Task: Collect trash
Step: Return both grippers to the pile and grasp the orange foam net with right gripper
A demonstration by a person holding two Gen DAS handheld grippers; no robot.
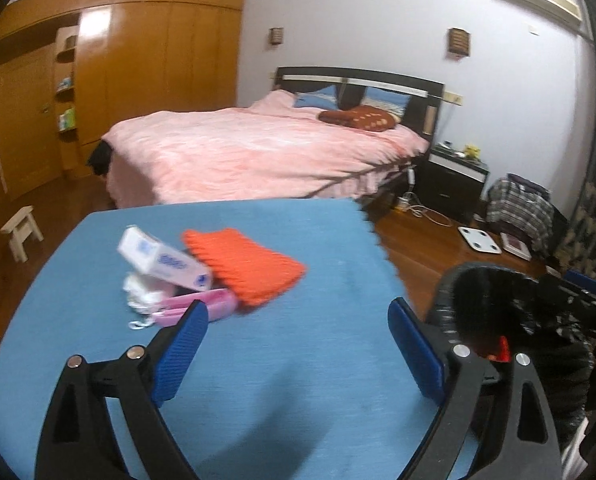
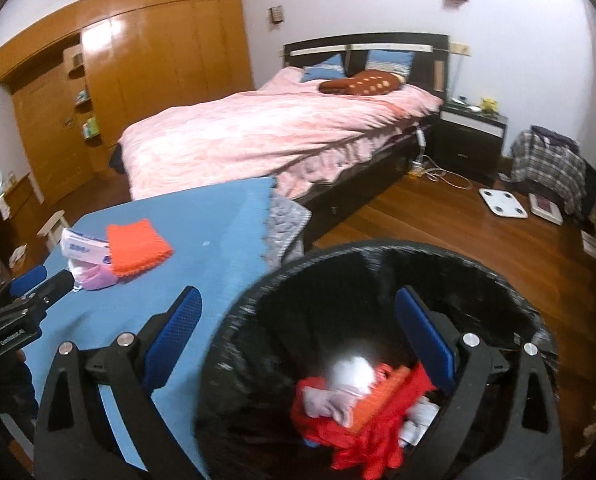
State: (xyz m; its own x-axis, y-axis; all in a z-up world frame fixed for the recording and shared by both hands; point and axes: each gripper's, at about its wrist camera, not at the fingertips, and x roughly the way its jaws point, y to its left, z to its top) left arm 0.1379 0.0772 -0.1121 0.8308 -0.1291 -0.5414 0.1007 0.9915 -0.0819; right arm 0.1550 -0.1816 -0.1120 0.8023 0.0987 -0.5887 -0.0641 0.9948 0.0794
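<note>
A small pile lies on the blue table (image 1: 278, 360): a white tissue pack (image 1: 162, 260), an orange knitted cloth (image 1: 246, 266), a pink case (image 1: 202, 309) and crumpled white paper (image 1: 142, 294). My left gripper (image 1: 298, 348) is open and empty, just short of the pile. My right gripper (image 2: 298, 340) is open and empty above the black-lined trash bin (image 2: 234, 344), which holds red, white and pink trash (image 2: 357, 408). The pile also shows in the right wrist view, with the orange cloth (image 2: 138, 248) on top. The bin (image 1: 497, 304) stands at the table's right edge.
A bed with a pink cover (image 1: 258, 152) stands behind the table. A wooden wardrobe (image 1: 138, 80) lines the left wall. A small stool (image 1: 20, 232) stands left. A nightstand (image 2: 469, 136), a white scale (image 2: 501, 202) and a checked bag (image 2: 545, 160) sit on the wood floor at right.
</note>
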